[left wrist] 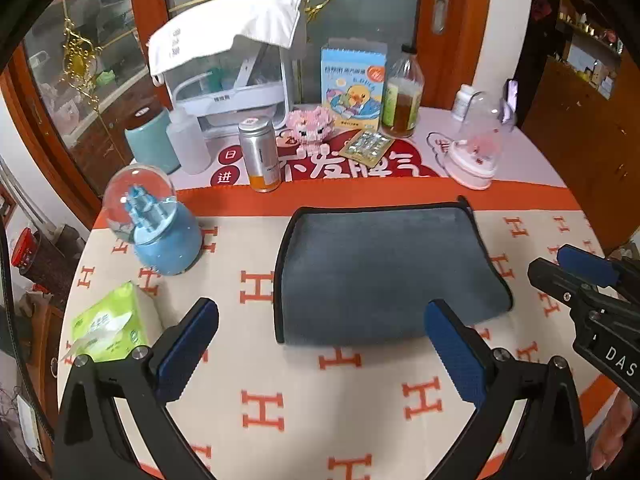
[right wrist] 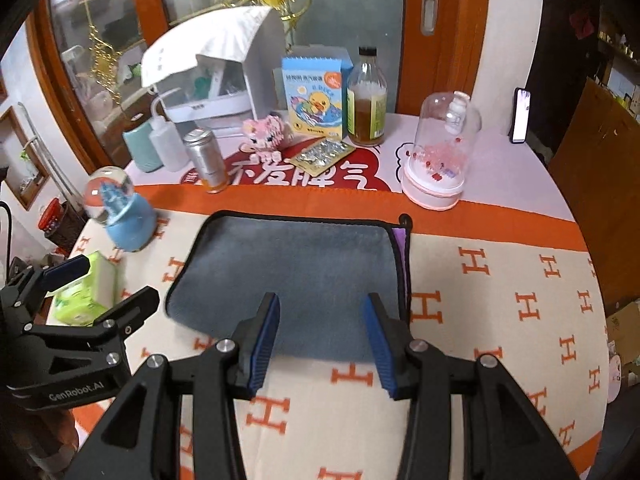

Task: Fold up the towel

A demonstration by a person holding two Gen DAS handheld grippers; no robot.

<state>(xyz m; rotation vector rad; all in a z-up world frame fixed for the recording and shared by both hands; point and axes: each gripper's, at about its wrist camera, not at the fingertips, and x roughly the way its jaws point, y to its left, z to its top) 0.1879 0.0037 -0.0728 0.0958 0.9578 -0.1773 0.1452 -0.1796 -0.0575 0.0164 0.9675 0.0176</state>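
Readable marks only:

- Left gripper (right wrist: 106, 284) body, seen left of the right fingers: "GenRobot.AI" in white.
- Right gripper (left wrist: 560, 268) body, seen right of the left fingers: "DAS", rest cut off.
- Blanket (left wrist: 260, 404) on the tabletop: repeated orange "H" letters beneath and beside the fingers.
- Red mat (right wrist: 304, 174) beyond the fingers: large white Chinese characters; "日" and "进" legible in small circles in the left view.
- Blue duck box (right wrist: 316, 96): print too small to read.
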